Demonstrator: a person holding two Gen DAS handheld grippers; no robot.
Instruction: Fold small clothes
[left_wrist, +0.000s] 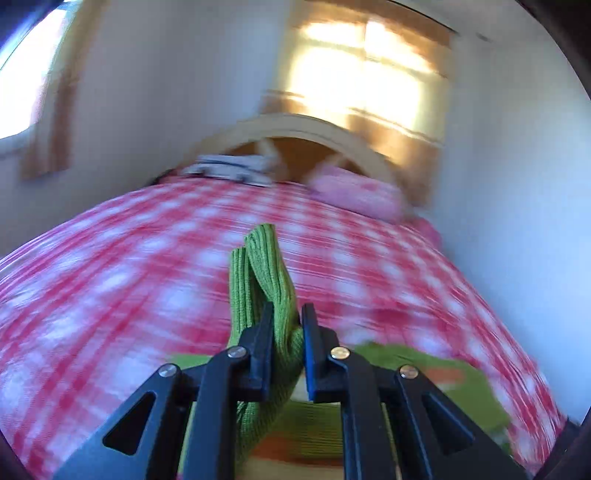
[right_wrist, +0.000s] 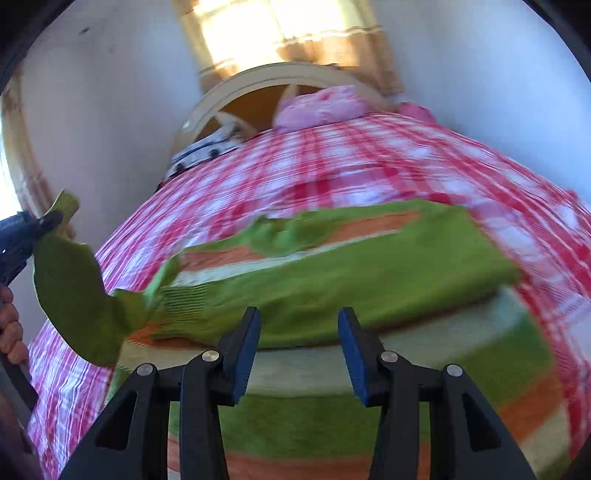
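A green knit sweater (right_wrist: 351, 266) with orange and cream stripes lies on the red-and-white checked bedspread (right_wrist: 332, 166). My left gripper (left_wrist: 288, 321) is shut on the ribbed cuff of its green sleeve (left_wrist: 258, 266), which sticks up between the pads. In the right wrist view that left gripper (right_wrist: 48, 219) is at the far left, lifting the sleeve (right_wrist: 74, 295) off the bed, with a hand (right_wrist: 9, 325) below it. My right gripper (right_wrist: 299, 332) hovers open over the sweater's near part, with nothing pinched between its fingers. Both views are motion-blurred.
At the head of the bed are a pale arched headboard (right_wrist: 258, 77), a pink pillow (right_wrist: 321, 107) and a folded grey-white stack (right_wrist: 207, 147). A white wall (left_wrist: 517, 221) runs along the bed's right side. Curtained windows (left_wrist: 369, 74) glow behind.
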